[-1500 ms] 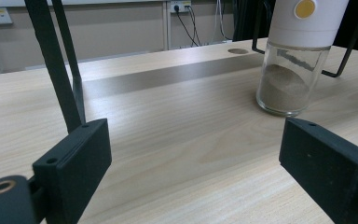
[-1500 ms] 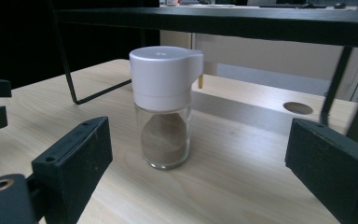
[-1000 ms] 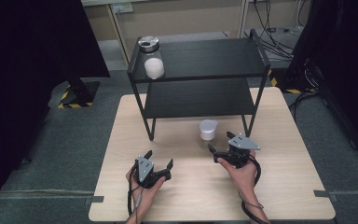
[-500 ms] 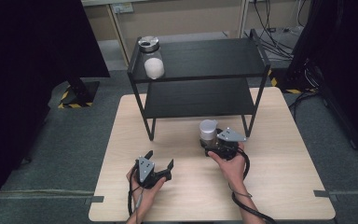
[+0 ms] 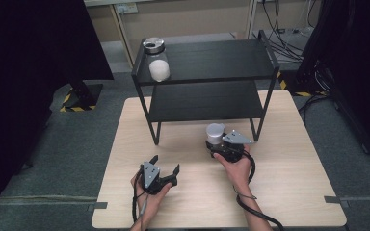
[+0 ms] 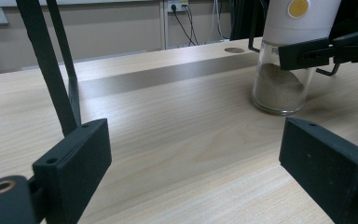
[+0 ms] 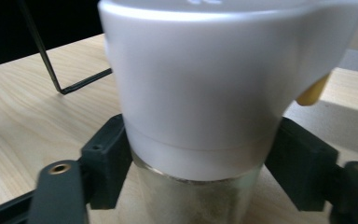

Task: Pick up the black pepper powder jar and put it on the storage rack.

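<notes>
- Your right gripper (image 5: 218,144) has just been closing and is now clamped on the white-capped jar (image 5: 215,134), pads squeezing the glass right under the cap.
- That jar stands upright on the table (image 5: 289,192), just in front of the black shelf rack (image 5: 212,82), near its right front leg.
- Your left gripper (image 5: 165,169) rests on the table nearer to you, jaws spread wide with nothing between them.
- Another jar (image 5: 157,65) sits on the rack's top left corner.

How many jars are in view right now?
2: one jar with a metal lid on the shelf's top left corner, and one white-capped jar on the table, clamped in the right gripper.
</notes>
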